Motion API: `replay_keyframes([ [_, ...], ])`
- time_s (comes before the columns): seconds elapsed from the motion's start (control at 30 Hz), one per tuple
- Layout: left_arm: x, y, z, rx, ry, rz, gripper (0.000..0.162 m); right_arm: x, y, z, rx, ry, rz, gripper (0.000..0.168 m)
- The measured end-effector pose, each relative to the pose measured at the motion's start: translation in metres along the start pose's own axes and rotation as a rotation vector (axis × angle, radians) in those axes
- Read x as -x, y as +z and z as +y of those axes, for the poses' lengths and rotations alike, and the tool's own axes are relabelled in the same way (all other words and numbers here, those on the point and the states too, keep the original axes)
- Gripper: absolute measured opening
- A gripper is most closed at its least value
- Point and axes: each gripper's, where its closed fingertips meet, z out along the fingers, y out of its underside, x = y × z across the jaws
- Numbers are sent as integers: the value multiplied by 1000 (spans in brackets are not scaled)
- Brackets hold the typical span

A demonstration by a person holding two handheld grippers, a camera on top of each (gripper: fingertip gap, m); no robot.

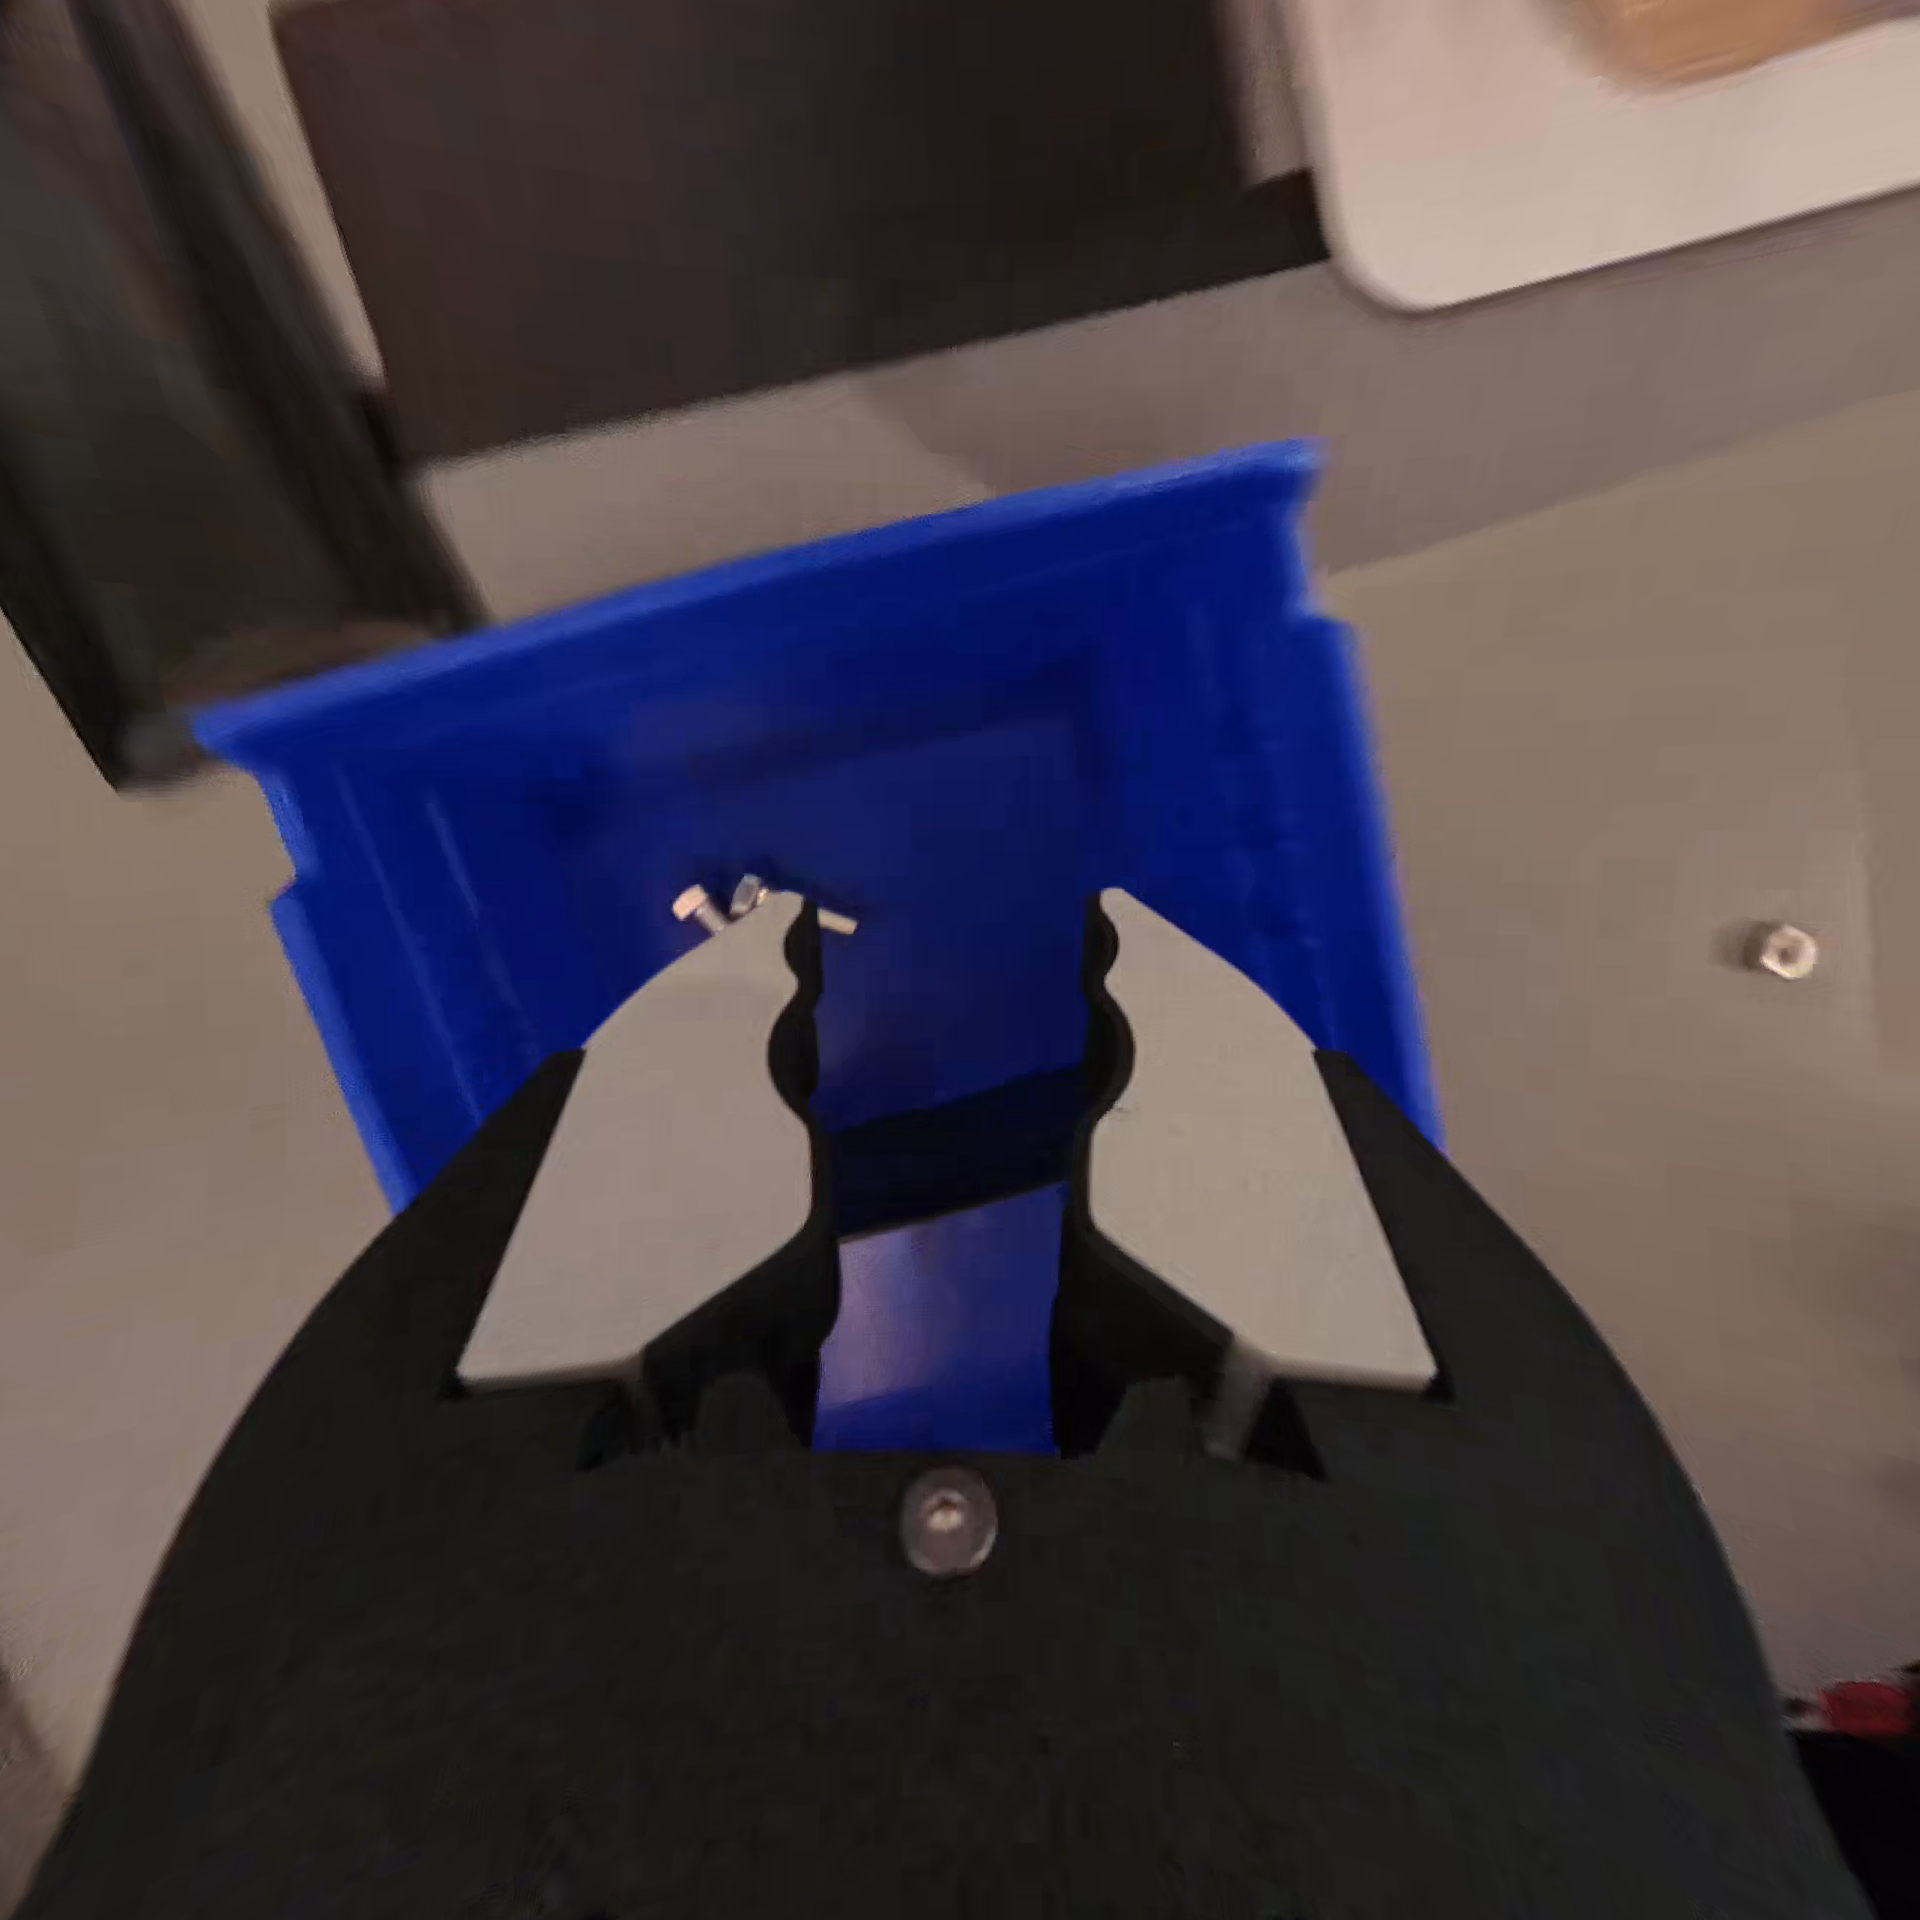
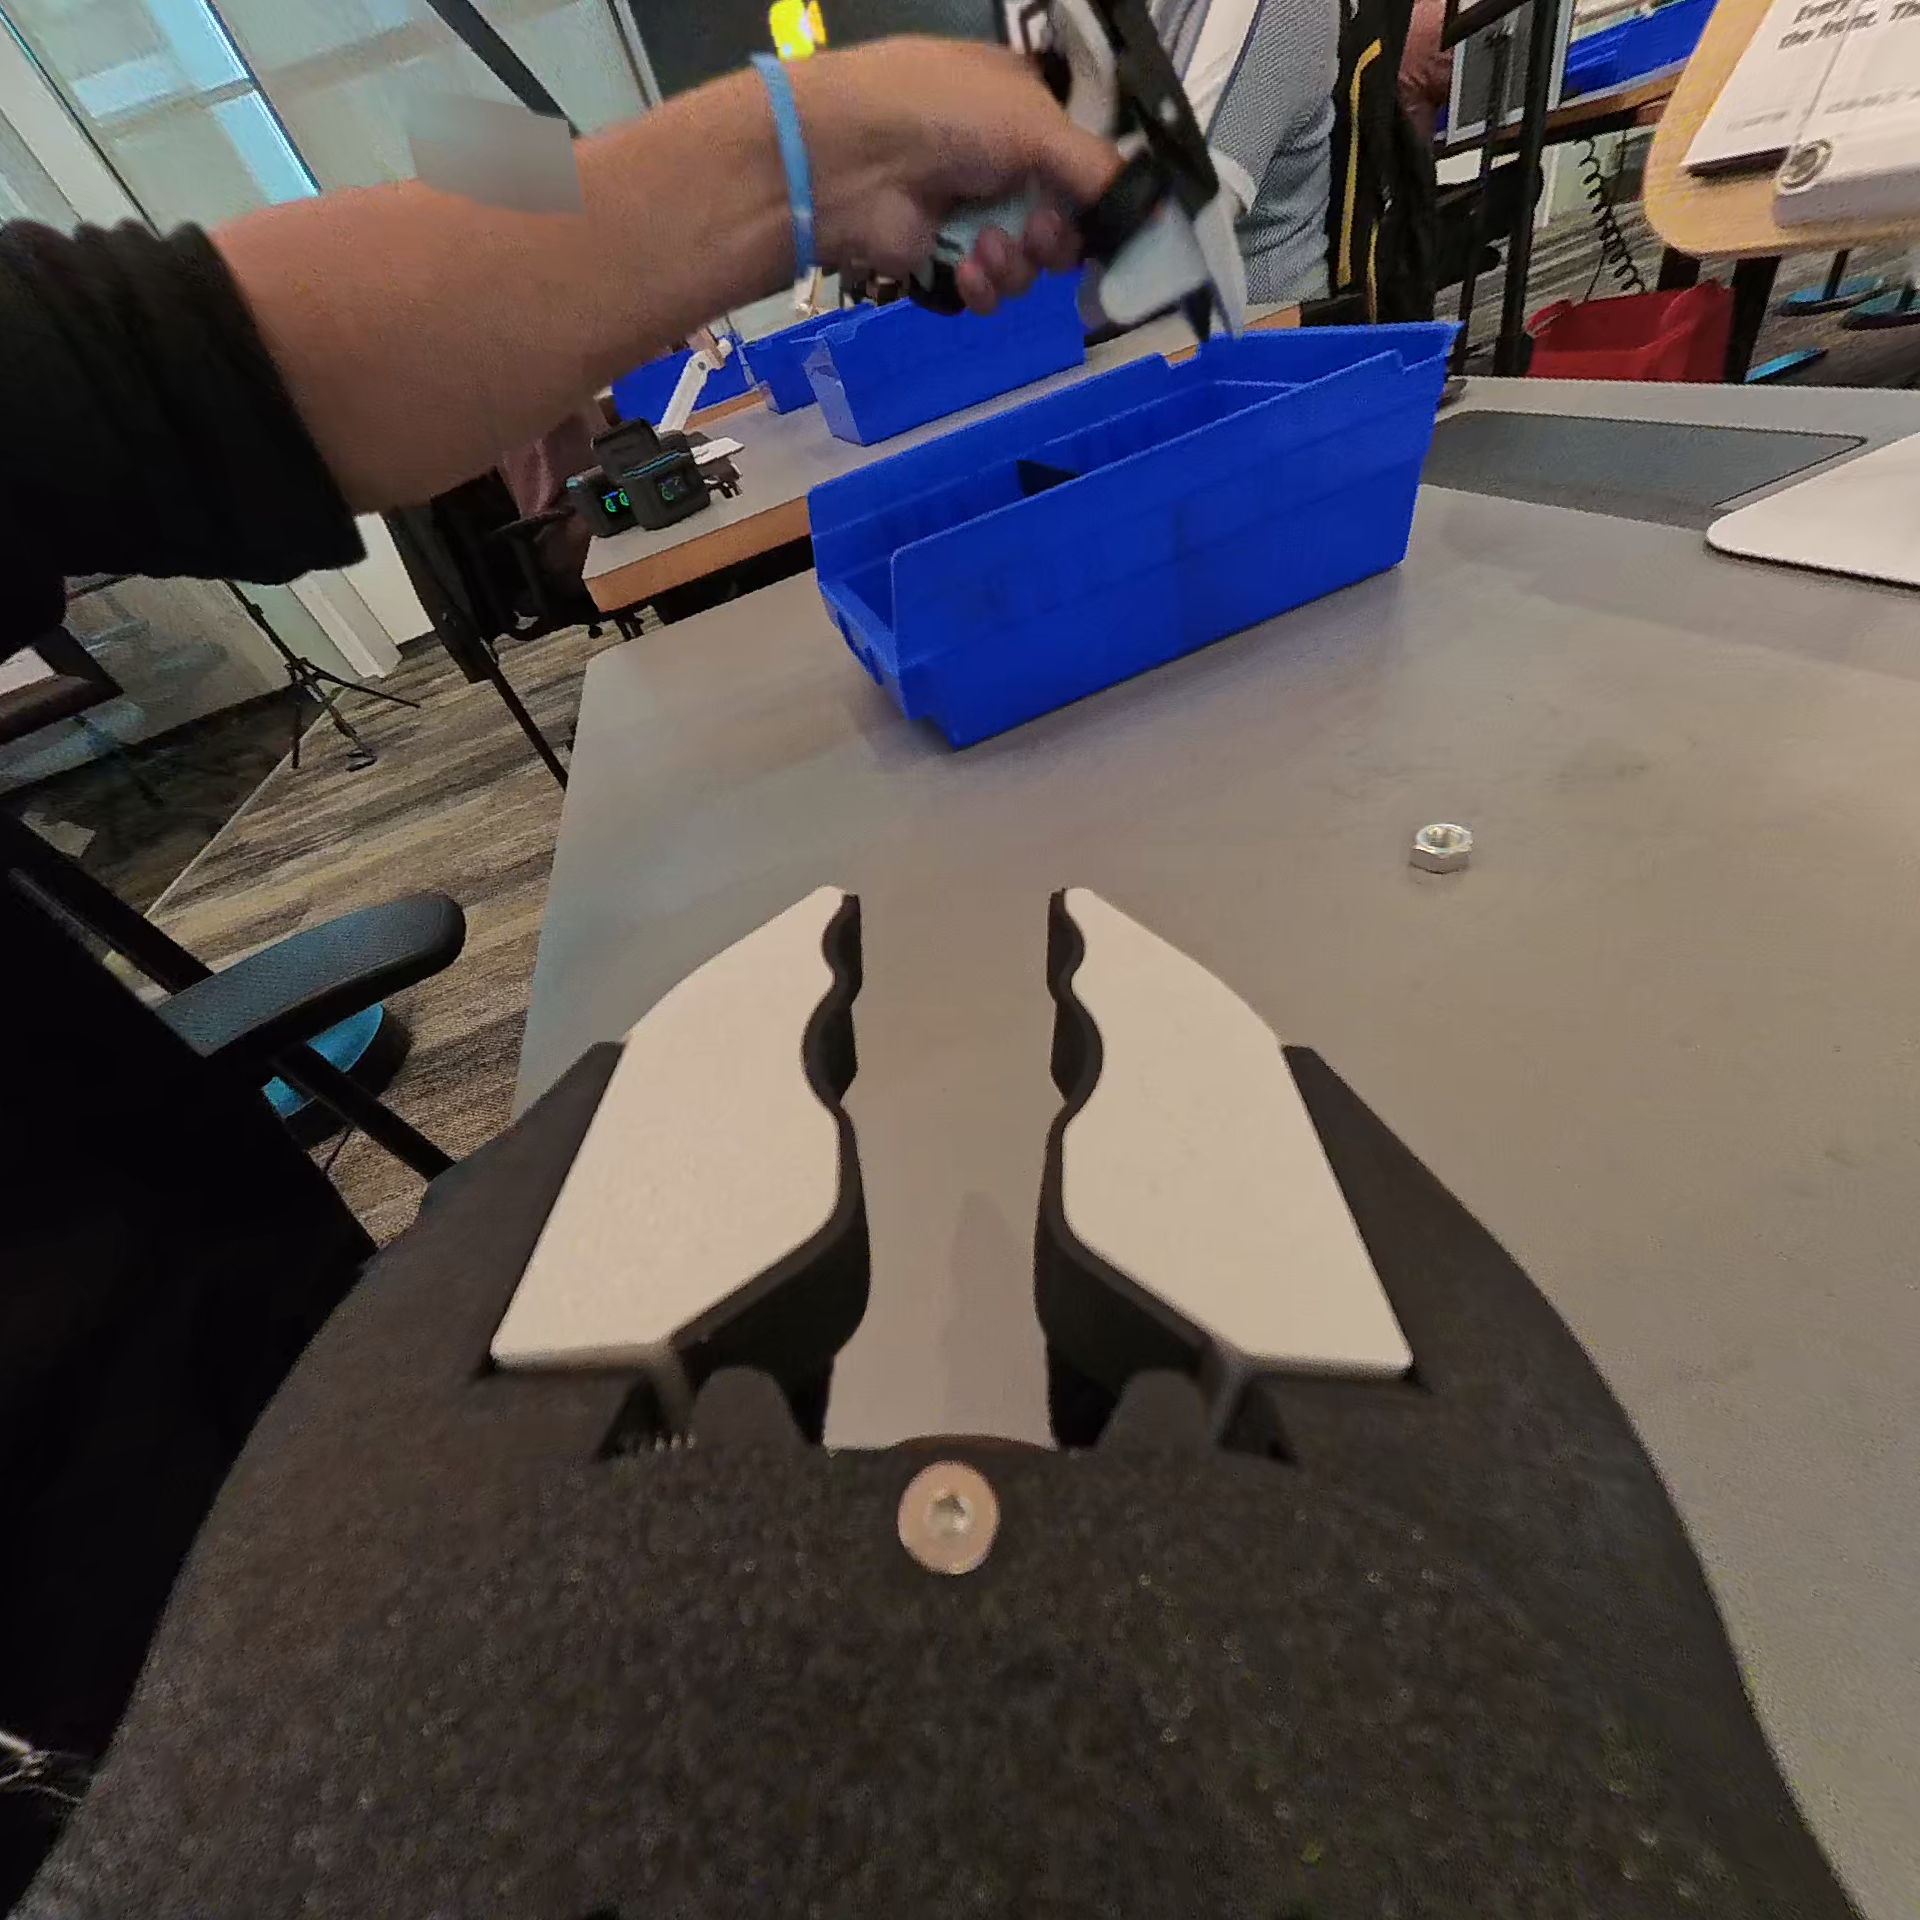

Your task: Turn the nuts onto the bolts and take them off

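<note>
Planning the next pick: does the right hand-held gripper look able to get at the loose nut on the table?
Probably yes: the nut lies alone on bare table, ahead-right of the open right hand-held gripper.

Nut (image 2: 1440,847): 1 small silver hex nut, threaded bore facing up, lying flat on the bare grey table (image 2: 1558,1039). It sits alone, well apart from the blue bin (image 2: 1122,561) and to its right in the left wrist view (image 1: 1781,949).

Bolts (image 1: 727,906): a few short silver hex-head bolts in a loose cluster on the floor of the blue bin, toward the left side of the compartment in the left wrist view. They lie on their sides, shanks pointing different ways. Motion blur prevents an exact count; at least 2 heads are visible. No nut is visibly threaded on any of them.
</note>
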Motion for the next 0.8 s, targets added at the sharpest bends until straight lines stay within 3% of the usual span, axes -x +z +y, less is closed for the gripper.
replay_keyframes([
  [0.17, 56, 52, 27, 182, -168, -111, 41, 5, 2, 5, 27, -52, 10, 33],
  [0.33, 65, 78, 42, 303, -230, -126, 41, 8, 1, 7, 48, -94, 16, 33],
  [0.53, 68, 93, 54, 349, -277, -143, 40, 7, -1, 9, 62, -121, 29, 32],
  [0.7, 63, 93, 56, 354, -236, -144, 20, 8, 0, 10, 69, -118, 25, 32],
  [0.8, 61, 92, 57, 347, -217, -144, 20, 9, 1, 11, 76, -118, 22, 32],
])
